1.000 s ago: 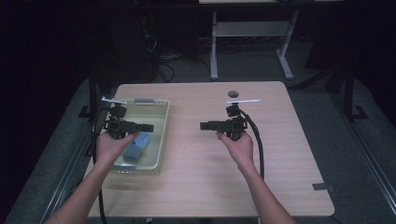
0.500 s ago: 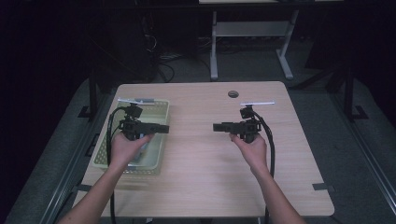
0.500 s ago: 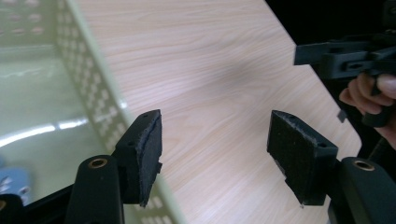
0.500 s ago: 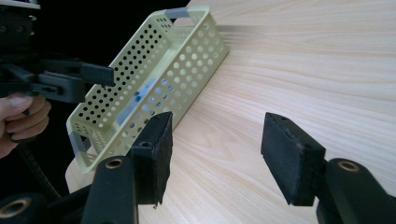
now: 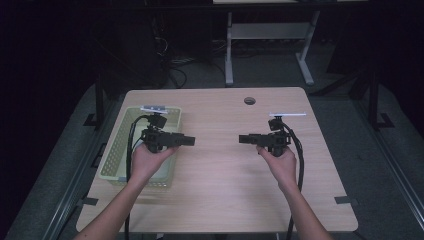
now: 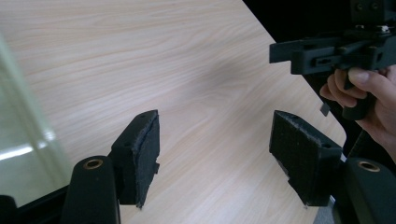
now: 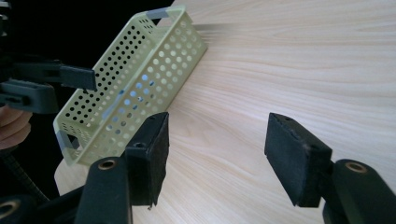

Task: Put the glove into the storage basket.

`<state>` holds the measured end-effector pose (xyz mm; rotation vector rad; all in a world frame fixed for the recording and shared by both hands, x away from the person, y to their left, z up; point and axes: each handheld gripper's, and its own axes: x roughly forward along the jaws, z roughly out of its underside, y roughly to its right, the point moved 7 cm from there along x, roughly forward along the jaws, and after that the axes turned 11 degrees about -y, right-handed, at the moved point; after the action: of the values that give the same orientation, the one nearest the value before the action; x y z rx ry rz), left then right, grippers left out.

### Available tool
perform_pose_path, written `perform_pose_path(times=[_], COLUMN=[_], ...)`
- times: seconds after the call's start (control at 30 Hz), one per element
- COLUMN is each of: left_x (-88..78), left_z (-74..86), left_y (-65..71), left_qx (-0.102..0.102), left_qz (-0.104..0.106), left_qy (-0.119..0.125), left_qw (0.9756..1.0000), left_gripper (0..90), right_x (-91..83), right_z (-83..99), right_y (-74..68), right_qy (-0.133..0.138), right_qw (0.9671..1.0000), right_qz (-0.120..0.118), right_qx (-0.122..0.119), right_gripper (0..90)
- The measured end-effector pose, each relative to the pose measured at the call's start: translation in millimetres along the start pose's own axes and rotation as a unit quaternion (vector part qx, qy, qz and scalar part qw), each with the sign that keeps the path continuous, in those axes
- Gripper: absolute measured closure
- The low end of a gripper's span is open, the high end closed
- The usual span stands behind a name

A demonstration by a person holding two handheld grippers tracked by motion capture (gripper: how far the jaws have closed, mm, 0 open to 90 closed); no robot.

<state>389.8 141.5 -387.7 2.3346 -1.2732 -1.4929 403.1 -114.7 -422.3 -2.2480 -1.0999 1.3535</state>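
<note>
My left gripper [image 5: 192,141] hovers over the right rim of a pale green perforated basket [image 5: 116,145] and points right. Its jaws have just been opening and stand open with nothing between them [image 6: 219,149], bare wood beneath. My right gripper [image 5: 241,139] faces it from the table's right half, pointing left. It too has just been opening and is open and empty [image 7: 219,154]. A stretch of bare tabletop separates the two tips. Something blue shows faintly through the basket's holes [image 7: 144,77]. The left hand hides the basket's inside in the high view.
The wooden table [image 5: 225,195] has a round cable hole [image 5: 249,100] near its far edge. The basket wall [image 6: 23,140] lies close to the left gripper's left jaw. Dark floor, cables and a white stand [image 5: 270,35] lie beyond the table.
Both hands have shifted to the right in the high view. The left hand has come from over the basket to its right rim, and a blue thing seen in the basket is now covered by that hand.
</note>
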Motion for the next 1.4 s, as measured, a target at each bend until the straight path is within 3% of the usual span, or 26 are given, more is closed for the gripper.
perform_pose_path(times=[0.77, 1.2, 1.4], left_x=[37.7, 58.0, 69.0], left_z=[5.4, 15.9, 25.3], left_y=[38.9, 52.4, 57.6], left_qx=[0.037, 0.044, 0.041], left_qz=[0.023, 0.034, 0.049], left_qy=[-0.009, -0.012, -0.017], left_qw=[0.999, 0.9984, 0.9978], left_gripper=[27.2, 26.2, 26.2], right_x=[-26.5, -41.9, -47.5], right_z=[27.1, 50.7, 63.6], right_y=[29.7, 51.8, 61.2], right_qy=[0.014, 0.014, 0.013], right_qw=[0.9994, 0.9983, 0.9978], right_qz=[0.019, 0.034, 0.038], right_qx=[0.025, 0.045, 0.053], right_gripper=[37.6, 36.7, 36.4])
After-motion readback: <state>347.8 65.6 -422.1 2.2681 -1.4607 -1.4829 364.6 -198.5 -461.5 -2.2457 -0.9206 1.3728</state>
